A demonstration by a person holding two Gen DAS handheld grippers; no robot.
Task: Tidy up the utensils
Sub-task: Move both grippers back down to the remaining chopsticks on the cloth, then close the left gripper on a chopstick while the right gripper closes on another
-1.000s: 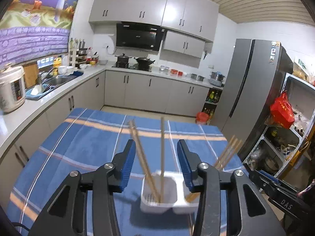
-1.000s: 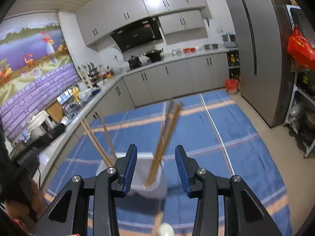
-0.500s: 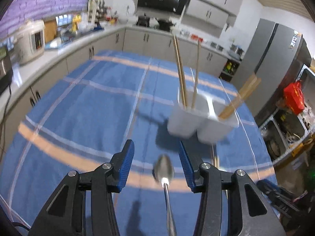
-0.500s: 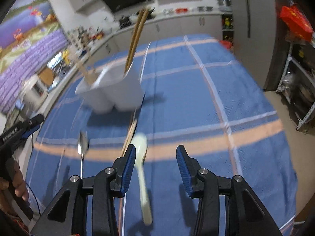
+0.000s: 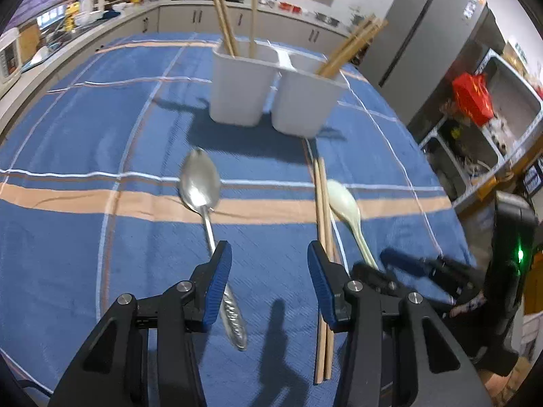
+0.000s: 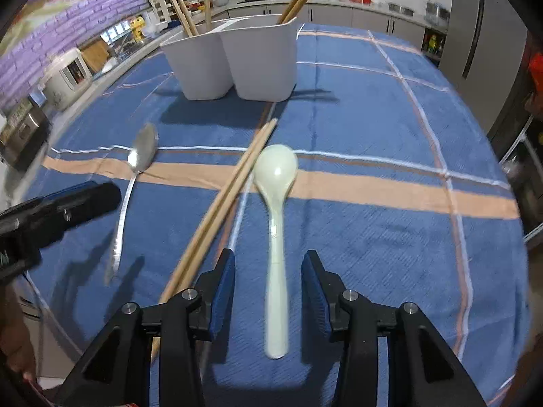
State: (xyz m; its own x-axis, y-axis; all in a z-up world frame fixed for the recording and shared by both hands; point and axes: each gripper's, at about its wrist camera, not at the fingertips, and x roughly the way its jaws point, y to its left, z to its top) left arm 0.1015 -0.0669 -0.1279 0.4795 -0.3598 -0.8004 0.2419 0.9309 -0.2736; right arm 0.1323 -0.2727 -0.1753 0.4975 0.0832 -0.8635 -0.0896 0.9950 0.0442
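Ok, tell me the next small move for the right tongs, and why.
Probably lower the right tongs straight down and close on the handle of the pale green spoon. The handle already lies between the open jaws, nothing is gripped yet, and the spoon lies loose on the blue cloth, outside the white holder. The chopsticks lie close on the left.
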